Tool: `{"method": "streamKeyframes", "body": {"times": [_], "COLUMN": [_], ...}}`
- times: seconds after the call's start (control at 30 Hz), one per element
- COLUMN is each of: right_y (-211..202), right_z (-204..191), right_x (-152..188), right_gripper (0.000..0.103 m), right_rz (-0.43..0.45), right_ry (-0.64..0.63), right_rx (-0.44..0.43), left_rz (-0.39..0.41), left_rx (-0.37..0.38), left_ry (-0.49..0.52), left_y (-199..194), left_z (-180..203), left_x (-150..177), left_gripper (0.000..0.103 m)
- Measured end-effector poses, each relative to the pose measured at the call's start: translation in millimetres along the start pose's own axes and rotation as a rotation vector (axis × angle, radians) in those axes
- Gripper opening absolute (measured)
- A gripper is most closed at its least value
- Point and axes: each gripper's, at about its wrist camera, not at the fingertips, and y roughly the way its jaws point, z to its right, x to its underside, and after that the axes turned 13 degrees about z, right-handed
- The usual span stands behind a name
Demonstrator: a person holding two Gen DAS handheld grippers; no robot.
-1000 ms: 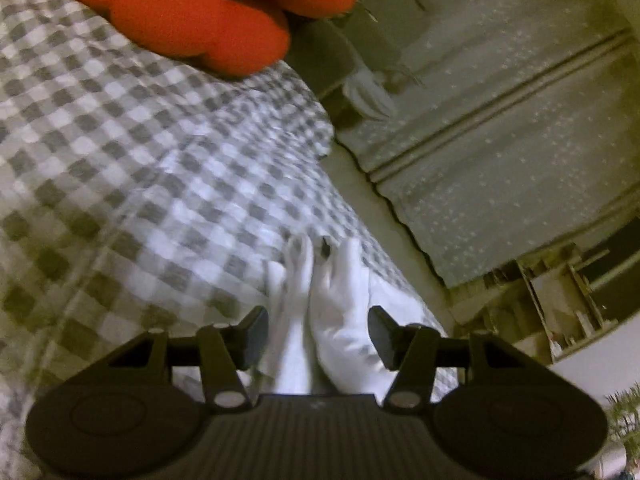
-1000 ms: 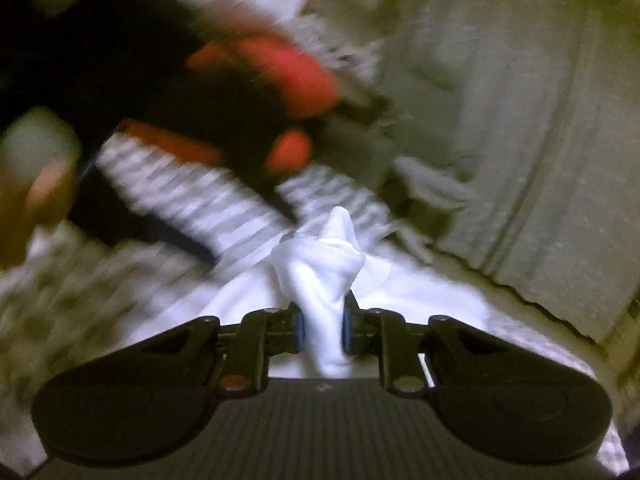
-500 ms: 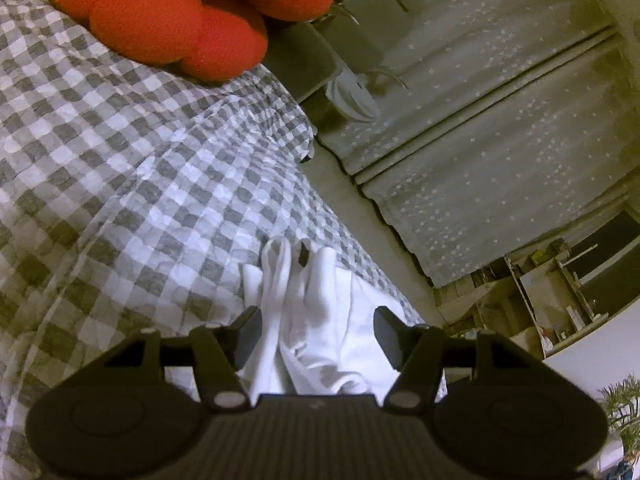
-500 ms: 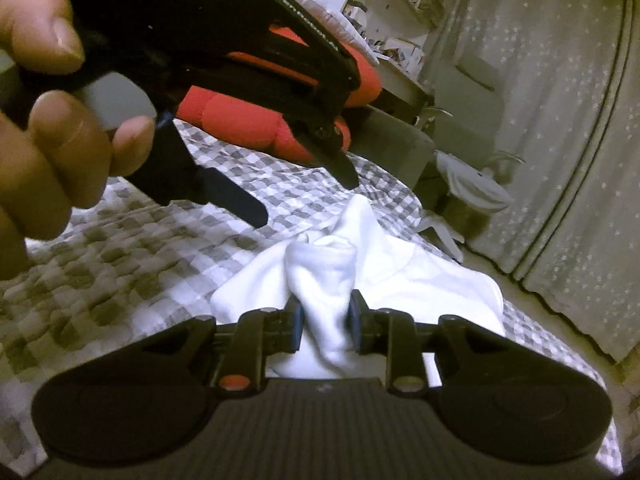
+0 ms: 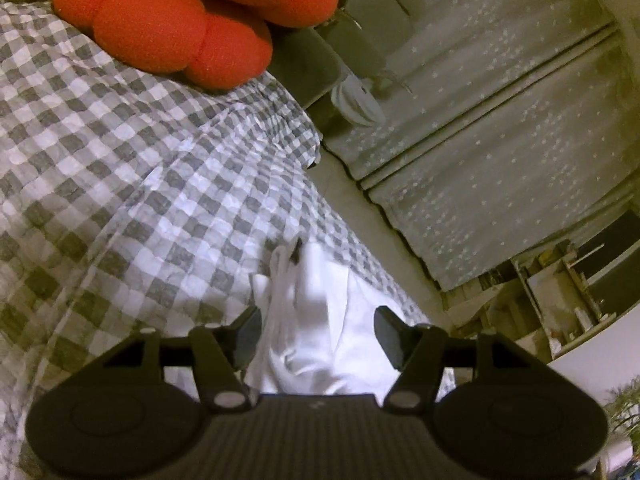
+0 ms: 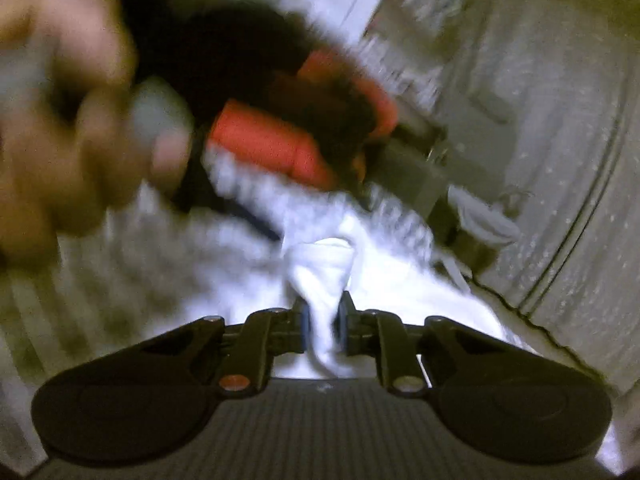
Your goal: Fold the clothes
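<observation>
Left tool point(image 5: 318, 334): jaws wide apart, gripping nothing, straddling the white garment point(image 5: 320, 320) bunched on the checked bed cover point(image 5: 120, 168) near the bed's edge.

Right tool point(image 6: 323, 322): jaws nearly closed, pinching a gathered fold of the same garment, which rises as a puckered cone past the pads. Right view is motion-blurred; the hand point(image 6: 60, 140) holding the left tool shows large at upper left.

Progress, as a judgement:
- Garment is rumpled, not a flat folded stack. No clean edges or squared layers visible.
- One point pinched and the other tool open over the cloth fits a fold in the making, or a re-grip to straighten before a fold. Can't settle which.
- Which kind of garment, and how many layers already lie doubled under the bunch: can't tell.
- Left to do: cloth flat, edges aligned, final fold laid down.

Writing: none readable. A small dark tag point(image 5: 297, 249) sits at the garment's far edge, too small to read. Orange plush point(image 5: 168, 28) at the head of the bed carries no visible label.
</observation>
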Motion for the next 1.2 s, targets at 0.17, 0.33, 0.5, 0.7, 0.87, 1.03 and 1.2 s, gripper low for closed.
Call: {"method": "streamKeyframes", "body": {"times": [0.17, 0.33, 0.5, 0.7, 0.87, 1.03, 1.2], "right_y": [-3.1, -23.7, -39.9, -32.7, -25.1, -23.4, -26.3], "right_z": [6.9, 29.7, 72.6, 106.4, 105.9, 113.9, 120.1], "right_x": [-9.6, -18.3, -17.9, 2.2, 6.3, 13.7, 18.9], "right_gripper": [0.027, 0.044, 0.042, 0.018, 0.018, 0.017, 0.011], "right_rz": [-0.030, -0.054, -0.068, -0.154, -0.180, -0.203, -0.234], "right_ry": [0.054, 0.187, 0.313, 0.506, 0.520, 0.573, 0.602], "right_rx": [-0.015, -0.141, -0.129, -0.076, -0.080, -0.096, -0.104], "left_rz": [-0.018, -0.024, -0.014, 0.016, 0.001, -0.013, -0.016], "left_rx": [-0.019, -0.037, -0.044, 0.004, 0.050, -0.071, -0.091], "left_ry": [0.052, 0.091, 0.163, 0.255, 0.321, 0.430, 0.430], "left_y": [5.8, 8.6, 2.9, -9.7, -13.5, -0.2, 2.2], "left_z": [3.0, 4.8, 16.2, 38.2, 53.0, 52.6, 45.3], "left_x": [5.1, 7.7, 9.8, 14.3, 27.2, 40.7, 35.2], "left_gripper": [0.063, 0.061, 0.037, 0.032, 0.032, 0.012, 0.004]}}
